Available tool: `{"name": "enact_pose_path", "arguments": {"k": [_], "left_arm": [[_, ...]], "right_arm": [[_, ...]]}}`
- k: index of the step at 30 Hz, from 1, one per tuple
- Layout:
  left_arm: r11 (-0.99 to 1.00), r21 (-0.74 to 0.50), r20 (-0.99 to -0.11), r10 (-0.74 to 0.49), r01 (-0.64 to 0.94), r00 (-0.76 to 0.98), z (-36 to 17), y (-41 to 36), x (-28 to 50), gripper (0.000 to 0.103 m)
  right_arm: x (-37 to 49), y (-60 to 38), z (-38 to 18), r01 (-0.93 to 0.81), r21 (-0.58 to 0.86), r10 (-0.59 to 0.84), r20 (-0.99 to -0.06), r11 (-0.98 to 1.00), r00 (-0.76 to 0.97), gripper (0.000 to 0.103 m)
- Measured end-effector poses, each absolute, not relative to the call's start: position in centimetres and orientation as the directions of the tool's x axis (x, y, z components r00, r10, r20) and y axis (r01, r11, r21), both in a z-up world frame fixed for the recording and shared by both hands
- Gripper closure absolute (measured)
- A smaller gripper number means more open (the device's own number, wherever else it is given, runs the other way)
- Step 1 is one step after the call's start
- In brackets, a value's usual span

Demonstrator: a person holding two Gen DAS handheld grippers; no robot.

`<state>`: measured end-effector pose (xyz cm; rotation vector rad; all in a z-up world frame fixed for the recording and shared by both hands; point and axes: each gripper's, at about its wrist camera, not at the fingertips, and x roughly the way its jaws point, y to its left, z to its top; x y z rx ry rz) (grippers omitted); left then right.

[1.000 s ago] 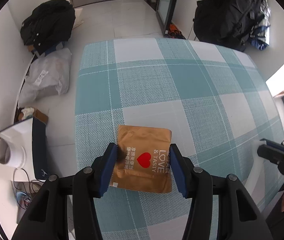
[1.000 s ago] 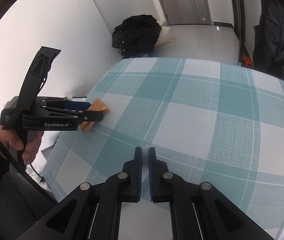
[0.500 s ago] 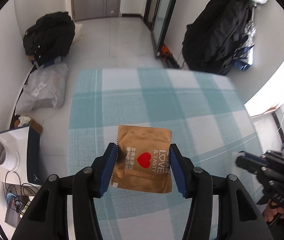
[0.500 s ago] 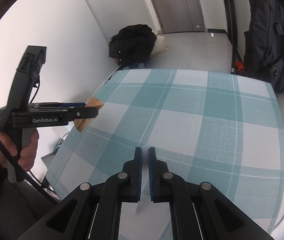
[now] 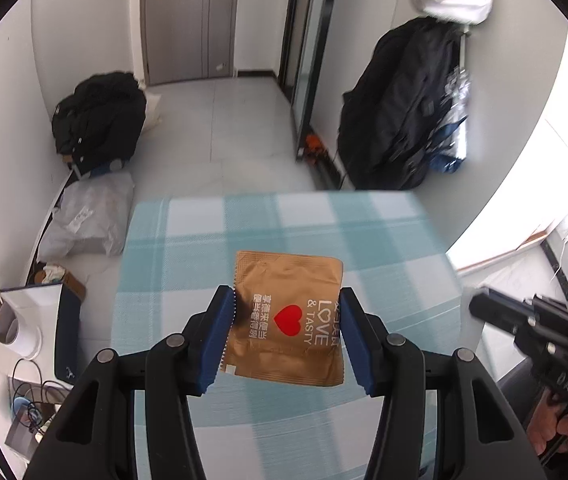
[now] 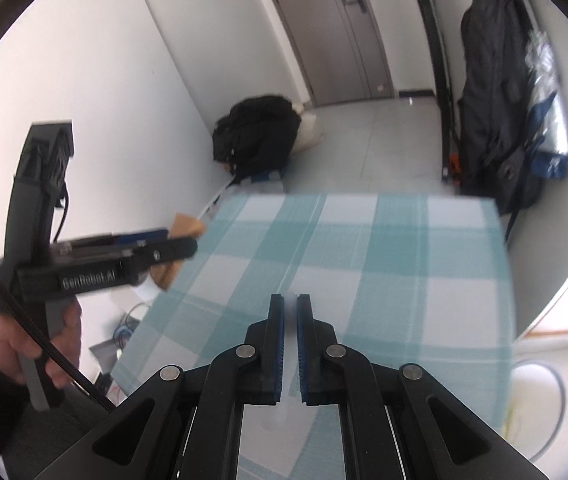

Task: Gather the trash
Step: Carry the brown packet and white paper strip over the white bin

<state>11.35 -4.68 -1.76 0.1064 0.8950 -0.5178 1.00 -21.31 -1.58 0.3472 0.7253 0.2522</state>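
A brown snack packet (image 5: pixel 288 312) with a red heart and "LOVE & TASTY" print sits flat between the blue pads of my left gripper (image 5: pixel 287 294), which is shut on its two side edges and holds it in the air above the teal-and-white checked tablecloth (image 5: pixel 364 232). In the right wrist view the same packet (image 6: pixel 186 224) sticks out of the left gripper (image 6: pixel 172 242), off the table's left edge, with a hand (image 6: pixel 16 344) on the handle. My right gripper (image 6: pixel 290 300) is shut over the cloth (image 6: pixel 404 264); only a faint pale blur shows in its slit. It also shows at the right (image 5: pixel 480 300).
On the floor left of the table lie a grey plastic bag (image 5: pixel 88 216), a black heap of clothing (image 5: pixel 100 120), a white box with a cup of sticks (image 5: pixel 8 320) and cables. A dark coat (image 5: pixel 404 112) hangs at the far right, beside a door.
Both grippers have risen and drawn back from the table. The packet has come up off the cloth in the left gripper. More of the room and the door now shows.
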Motion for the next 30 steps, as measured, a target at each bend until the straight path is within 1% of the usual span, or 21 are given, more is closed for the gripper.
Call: {"name": "enact_pose_path", "arguments": {"k": [4, 11, 16, 22, 26, 30], "left_arm": [[0.859, -0.125, -0.731, -0.418, 0.496, 0.540, 0.6, -7.2, 9.8, 0.055], [0.815, -0.143, -0.681, -0.493, 0.562, 0.541, 4.2, -12.7, 7.5, 0.055], [0.772, -0.145, -0.656, -0.543, 0.619, 0.524, 5.9, -16.6, 6.1, 0.055], [0.717, -0.177, -0.636, -0.606, 0.674, 0.478, 6.8, -20.8, 5.0, 0.055], [0.688, -0.196, -0.656, -0.621, 0.698, 0.429, 6.2, -24.3, 4.9, 0.055], [0.667, -0.215, -0.682, -0.626, 0.713, 0.379, 5.2, -27.8, 4.9, 0.055]], "right_arm": [[-0.2, -25.1, 1.0, -0.044, 0.425, 0.297, -0.551, 0.904, 0.780, 0.098], [-3.7, -30.5, 5.5, -0.010, 0.383, 0.213, -0.491, 0.924, 0.845, 0.098], [-6.7, -33.9, 8.4, 0.010, 0.375, 0.173, -0.450, 0.927, 0.876, 0.098], [-10.5, -39.0, 11.7, 0.063, 0.339, 0.086, -0.407, 0.939, 0.909, 0.098], [-12.6, -42.5, 11.7, 0.136, 0.329, 0.009, -0.404, 0.934, 0.915, 0.098], [-13.8, -46.0, 9.8, 0.221, 0.317, -0.062, -0.442, 0.922, 0.895, 0.098]]}}
